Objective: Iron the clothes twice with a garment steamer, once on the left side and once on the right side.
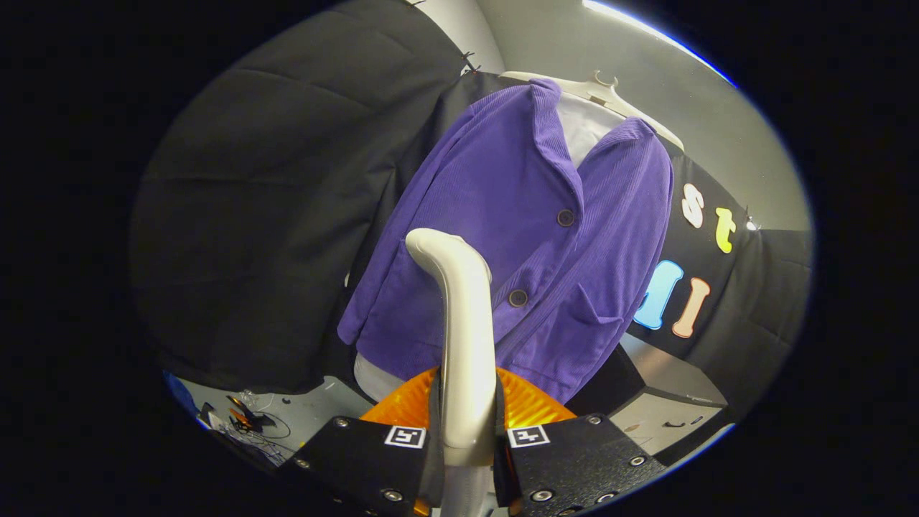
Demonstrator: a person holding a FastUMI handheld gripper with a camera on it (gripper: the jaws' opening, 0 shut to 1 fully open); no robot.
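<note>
A purple corduroy jacket (517, 237) hangs on a white hanger (599, 90) over a white garment, against the black booth wall. My gripper (467, 438) is shut on the white handle of the garment steamer (463, 337), with both black fingers (373, 459) pressing its sides. The steamer rises between the fingers and its curved head sits over the jacket's left front panel, near the lower pocket. Whether the head touches the cloth I cannot tell. An orange part of the gripper (528, 402) shows behind the handle.
Two dark buttons (566, 217) run down the jacket's front. A grey table surface (668, 409) lies below and to the right of the jacket. Loose cables and small tools (248, 420) lie on the surface at lower left.
</note>
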